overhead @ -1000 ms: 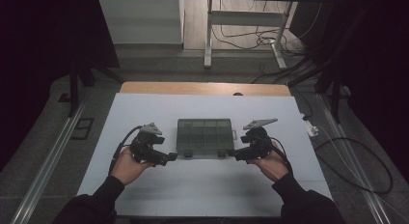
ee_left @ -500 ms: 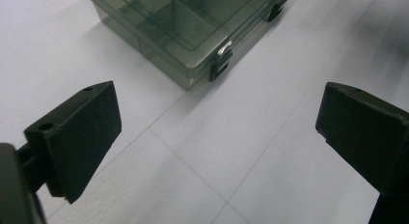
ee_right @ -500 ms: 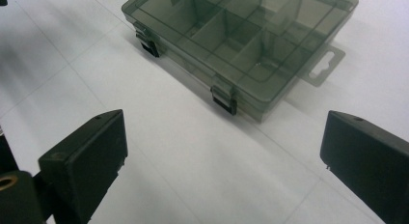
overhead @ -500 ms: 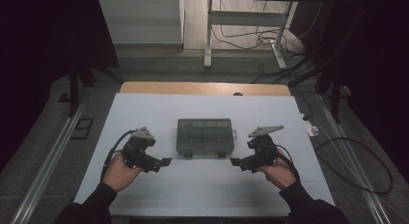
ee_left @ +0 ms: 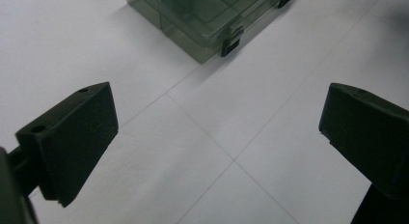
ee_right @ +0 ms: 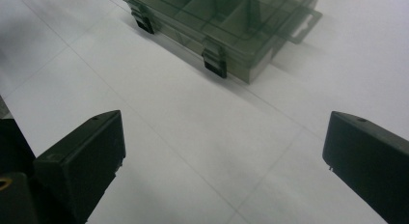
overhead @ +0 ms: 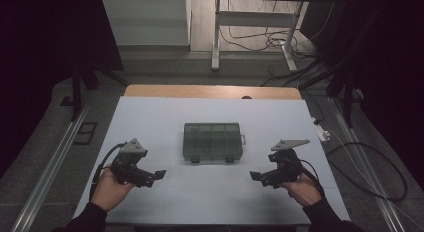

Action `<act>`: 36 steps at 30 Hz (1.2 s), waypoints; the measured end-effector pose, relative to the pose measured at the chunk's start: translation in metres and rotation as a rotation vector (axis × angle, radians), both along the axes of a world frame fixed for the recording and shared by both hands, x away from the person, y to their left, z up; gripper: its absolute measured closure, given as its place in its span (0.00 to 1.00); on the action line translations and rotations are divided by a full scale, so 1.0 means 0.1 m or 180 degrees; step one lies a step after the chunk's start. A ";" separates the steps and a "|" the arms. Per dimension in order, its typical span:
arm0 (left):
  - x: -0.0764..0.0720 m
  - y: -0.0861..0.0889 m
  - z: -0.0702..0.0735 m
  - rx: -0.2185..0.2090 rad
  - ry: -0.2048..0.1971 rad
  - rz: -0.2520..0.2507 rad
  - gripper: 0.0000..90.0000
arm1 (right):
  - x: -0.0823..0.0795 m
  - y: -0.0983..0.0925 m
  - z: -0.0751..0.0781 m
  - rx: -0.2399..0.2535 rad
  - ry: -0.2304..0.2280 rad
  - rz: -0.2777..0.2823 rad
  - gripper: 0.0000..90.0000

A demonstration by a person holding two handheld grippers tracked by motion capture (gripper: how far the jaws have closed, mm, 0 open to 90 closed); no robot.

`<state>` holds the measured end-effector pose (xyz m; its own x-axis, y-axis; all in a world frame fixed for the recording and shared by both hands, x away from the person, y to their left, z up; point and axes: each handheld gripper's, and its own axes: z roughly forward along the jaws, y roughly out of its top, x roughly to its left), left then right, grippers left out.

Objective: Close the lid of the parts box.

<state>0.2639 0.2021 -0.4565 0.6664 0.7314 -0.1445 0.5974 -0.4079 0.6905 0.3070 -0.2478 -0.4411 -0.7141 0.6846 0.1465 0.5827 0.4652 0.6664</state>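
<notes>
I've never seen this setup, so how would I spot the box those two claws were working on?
Find the white table; near its middle lies the organizer box, between the open left gripper and right gripper. It is smoky see-through plastic, split into compartments, with two dark latches on its near side.

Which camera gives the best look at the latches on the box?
The right gripper view: both latches on the box sit close and sharp. The left gripper view shows one latch near and one at its top edge. The high view shows the whole box, latches tiny.
</notes>
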 end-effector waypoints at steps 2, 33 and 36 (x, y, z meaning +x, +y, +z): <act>-0.04 0.03 0.00 0.0001 -0.0007 0.0020 0.01 | -0.03 -0.04 0.00 0.0004 -0.0001 -0.0026 0.02; -0.50 0.45 0.02 -0.0108 -0.0129 0.0426 0.00 | -0.45 -0.56 0.00 -0.0021 -0.0061 -0.0395 0.00; -0.54 0.48 0.03 -0.0128 -0.0170 0.0468 0.00 | -0.48 -0.58 0.00 -0.0025 -0.0046 -0.0414 0.00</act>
